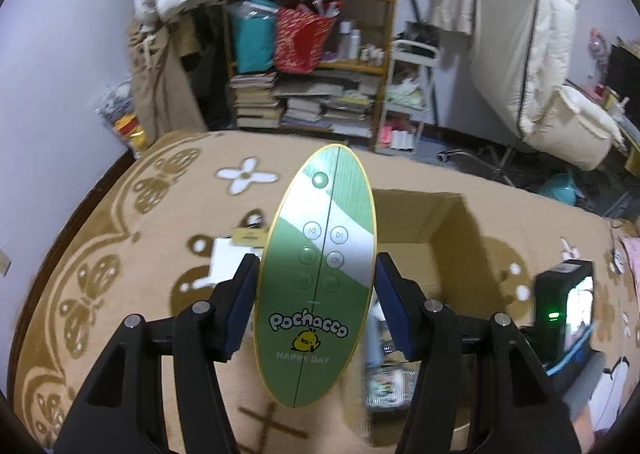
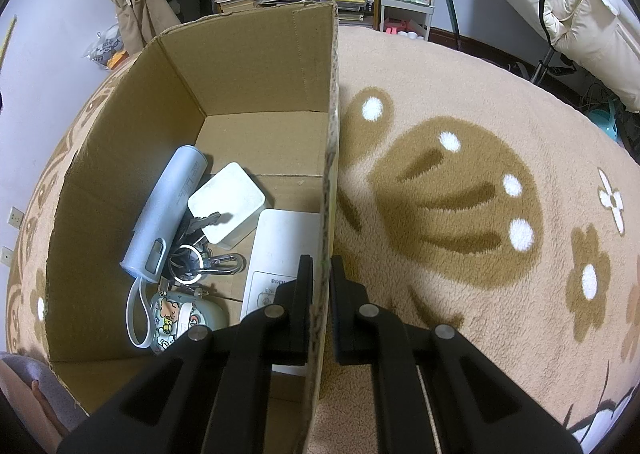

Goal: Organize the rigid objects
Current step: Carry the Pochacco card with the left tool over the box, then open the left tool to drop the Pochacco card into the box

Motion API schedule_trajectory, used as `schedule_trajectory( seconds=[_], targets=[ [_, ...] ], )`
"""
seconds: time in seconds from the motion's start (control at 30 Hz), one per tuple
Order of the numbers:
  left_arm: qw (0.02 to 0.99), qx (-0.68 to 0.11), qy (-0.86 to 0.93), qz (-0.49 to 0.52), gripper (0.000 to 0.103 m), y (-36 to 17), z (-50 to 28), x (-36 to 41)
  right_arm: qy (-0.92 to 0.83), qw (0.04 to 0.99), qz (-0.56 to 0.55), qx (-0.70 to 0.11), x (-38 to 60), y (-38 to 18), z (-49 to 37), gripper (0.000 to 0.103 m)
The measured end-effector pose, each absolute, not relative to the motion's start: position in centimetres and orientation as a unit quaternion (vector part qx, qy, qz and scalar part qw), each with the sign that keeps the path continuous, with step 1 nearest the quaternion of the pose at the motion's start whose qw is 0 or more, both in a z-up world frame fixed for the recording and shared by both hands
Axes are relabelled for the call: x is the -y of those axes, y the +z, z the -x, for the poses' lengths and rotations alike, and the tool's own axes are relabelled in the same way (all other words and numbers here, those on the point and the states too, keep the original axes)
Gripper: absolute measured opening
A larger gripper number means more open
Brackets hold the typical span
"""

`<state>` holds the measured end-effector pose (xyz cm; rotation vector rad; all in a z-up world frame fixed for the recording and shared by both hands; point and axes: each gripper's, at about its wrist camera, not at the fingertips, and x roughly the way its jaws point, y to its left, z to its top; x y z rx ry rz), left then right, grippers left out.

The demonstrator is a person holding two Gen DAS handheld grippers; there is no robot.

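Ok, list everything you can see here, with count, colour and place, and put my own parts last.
Remote: one, green oval, upright in left claw.
Box: one, brown cardboard, open, on blanket.
Tube: one, pale blue, lying in box.
Cube: one, white, in box beside tube.
Keys: one bunch, metal, in box.
Flat pack: one, white, in box by right wall.
Case: one, cartoon print, box's near corner.
Blanket: one, tan, flower pattern.
Shelf: one, wooden, cluttered, behind.
Left claw: black, shut on remote.
Right claw: black, pinching box's right wall.
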<state>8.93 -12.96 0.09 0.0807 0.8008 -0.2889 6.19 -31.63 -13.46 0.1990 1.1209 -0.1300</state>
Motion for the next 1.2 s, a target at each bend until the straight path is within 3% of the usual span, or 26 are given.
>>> schedule_trajectory(
  seconds=[0.57, 1.2],
  targets=[
    [0.892, -0.402, -0.187, -0.085, 0.057, -2.8, -9.8, 19.5, -0.061, 0.840, -0.094, -0.530, 31.7, -13.5, -6.2, 0.009],
    [0.881, -0.430, -0.164, -0.107, 0.055, -5.1, -10.9, 19.5, -0.061, 0.840, -0.094, -0.531, 31.7, -13.5, -6.2, 0.009]
  ],
)
